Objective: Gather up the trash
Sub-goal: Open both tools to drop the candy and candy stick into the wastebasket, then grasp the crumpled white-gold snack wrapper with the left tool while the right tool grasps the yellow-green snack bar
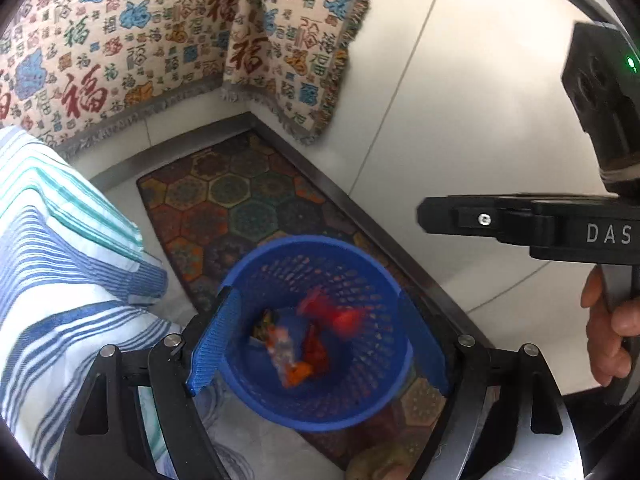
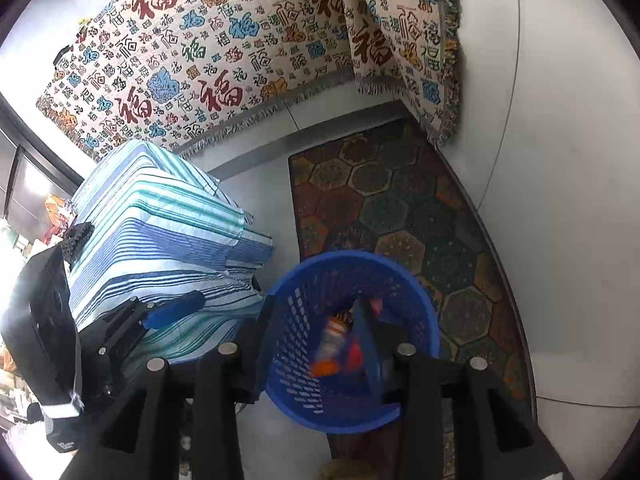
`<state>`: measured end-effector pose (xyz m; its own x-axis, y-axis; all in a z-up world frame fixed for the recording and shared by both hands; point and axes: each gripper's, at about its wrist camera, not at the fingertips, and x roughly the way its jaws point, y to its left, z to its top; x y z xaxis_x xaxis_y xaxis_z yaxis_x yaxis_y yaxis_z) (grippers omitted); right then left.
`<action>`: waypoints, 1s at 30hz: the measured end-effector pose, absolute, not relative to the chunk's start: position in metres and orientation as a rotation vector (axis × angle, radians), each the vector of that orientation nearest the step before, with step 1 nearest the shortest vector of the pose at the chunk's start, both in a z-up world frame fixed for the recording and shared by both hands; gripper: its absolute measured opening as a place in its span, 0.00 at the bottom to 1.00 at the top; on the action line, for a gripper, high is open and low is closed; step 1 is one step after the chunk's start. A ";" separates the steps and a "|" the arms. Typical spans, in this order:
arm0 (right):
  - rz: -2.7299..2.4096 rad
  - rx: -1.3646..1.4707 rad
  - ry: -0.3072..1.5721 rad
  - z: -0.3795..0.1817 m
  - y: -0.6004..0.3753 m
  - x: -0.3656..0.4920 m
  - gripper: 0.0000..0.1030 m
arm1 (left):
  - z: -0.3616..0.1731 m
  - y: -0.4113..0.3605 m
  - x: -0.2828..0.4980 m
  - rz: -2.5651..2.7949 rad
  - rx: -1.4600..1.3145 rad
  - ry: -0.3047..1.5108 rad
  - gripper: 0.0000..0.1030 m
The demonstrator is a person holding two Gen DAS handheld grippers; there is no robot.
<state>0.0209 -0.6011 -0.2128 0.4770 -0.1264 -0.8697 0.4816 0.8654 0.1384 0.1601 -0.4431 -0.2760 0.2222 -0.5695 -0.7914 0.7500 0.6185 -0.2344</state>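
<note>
My left gripper (image 1: 316,344) has its blue-padded jaws spread wide apart, nothing pressed between them; they hang over the mouth of the round blue perforated plastic basket (image 1: 372,280), one pad at each side of the rim as the left wrist view frames it. My right gripper (image 2: 316,340) stands partly open, its jaws a moderate gap apart and gripping nothing that I can make out. Its right finger reaches into the basket (image 2: 288,312), while its left finger sits just outside the near rim.

In the left wrist view the right tool shows at the right edge as a black bar, with a hand (image 1: 608,328) wrapped round its handle.

Below both tools lies pale grey tiled floor (image 1: 460,100). A dark rug patterned with coloured hexagons (image 2: 400,208) spreads under the basket and beyond it. Farther off, a cream fringed cloth printed with red and blue characters (image 2: 200,56) drapes down to near the floor. To the left of the tools sits a bulky form covered in blue, teal and white striped cloth (image 2: 160,216), just beside the basket.

The trash, a blurred clutter of red and orange wrappers (image 1: 316,336), lies in the bottom of the basket, directly beneath and between my left jaws, and just left of my right tool's inner finger (image 2: 372,344).
</note>
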 end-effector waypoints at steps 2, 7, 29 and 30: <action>-0.390 0.369 0.999 -0.207 -0.599 0.020 0.38 | -0.268 -0.436 0.161 -0.910 0.197 0.972 0.80; -0.408 0.204 0.893 -0.169 -0.570 0.021 0.51 | -0.221 -0.396 0.151 -0.886 0.133 0.886 0.82; 0.023 -0.155 0.839 -0.178 -0.289 0.113 0.76 | -0.190 -0.019 0.154 -0.354 0.092 0.863 0.92; 0.046 -0.174 0.865 -0.188 -0.276 0.117 0.76 | -0.193 -0.007 0.161 -0.340 0.078 0.865 0.92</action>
